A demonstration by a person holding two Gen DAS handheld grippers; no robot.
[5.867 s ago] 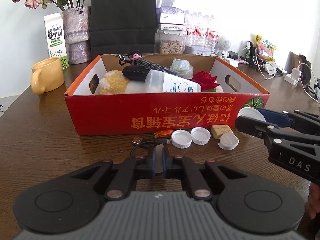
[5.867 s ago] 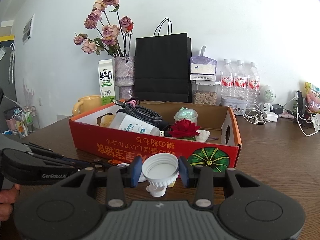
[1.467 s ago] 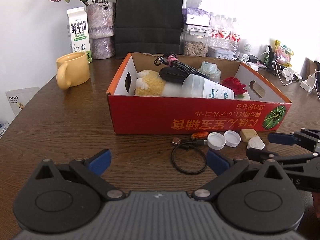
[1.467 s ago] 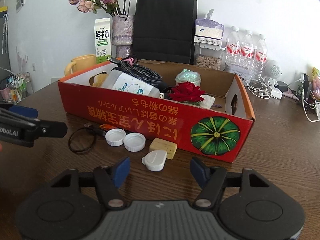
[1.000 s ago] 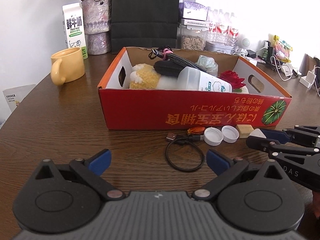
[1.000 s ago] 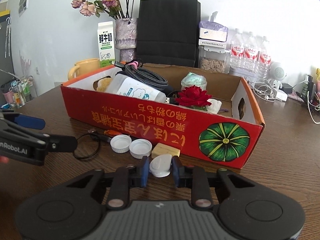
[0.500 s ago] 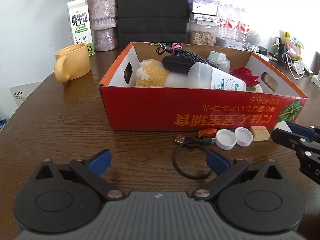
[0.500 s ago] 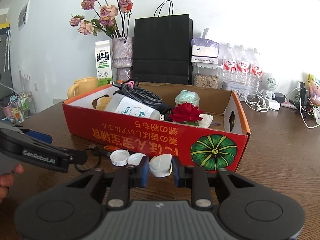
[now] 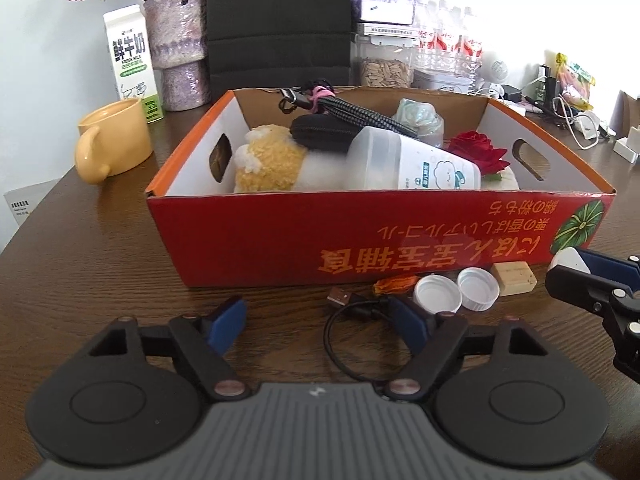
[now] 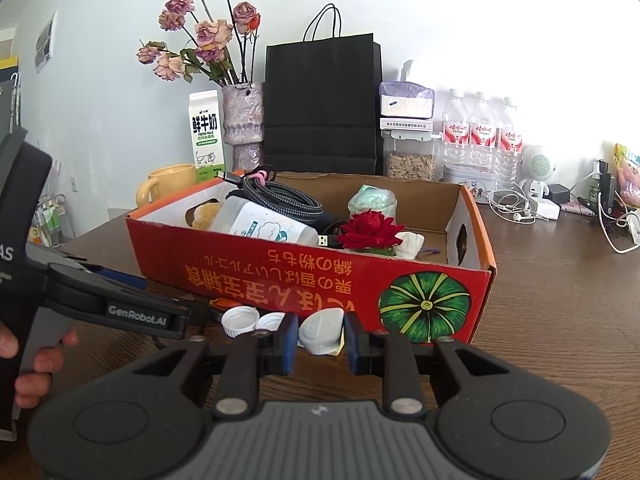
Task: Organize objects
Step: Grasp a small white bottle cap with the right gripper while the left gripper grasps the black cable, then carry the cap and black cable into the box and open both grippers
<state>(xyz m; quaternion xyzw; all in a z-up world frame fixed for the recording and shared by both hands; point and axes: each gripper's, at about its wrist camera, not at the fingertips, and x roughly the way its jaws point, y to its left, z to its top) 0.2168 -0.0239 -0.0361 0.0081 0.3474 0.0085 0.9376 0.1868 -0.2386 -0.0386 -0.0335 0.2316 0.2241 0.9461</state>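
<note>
White cap [image 10: 322, 330] between right tongs [image 10: 321, 338]

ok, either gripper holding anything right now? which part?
Right gripper pinches the white flip-top cap by its two opposite side edges. Left gripper holds nothing; its jaws are closing around the black cable loop, not gripping it.

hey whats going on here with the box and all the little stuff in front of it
A person is tidying small items into the red box. The right gripper is shut on a white flip cap, lifted near the box front. The left gripper, its fingers closing with nothing pressed yet, hovers over the black cable loop. Two white caps remain on the table.
</note>
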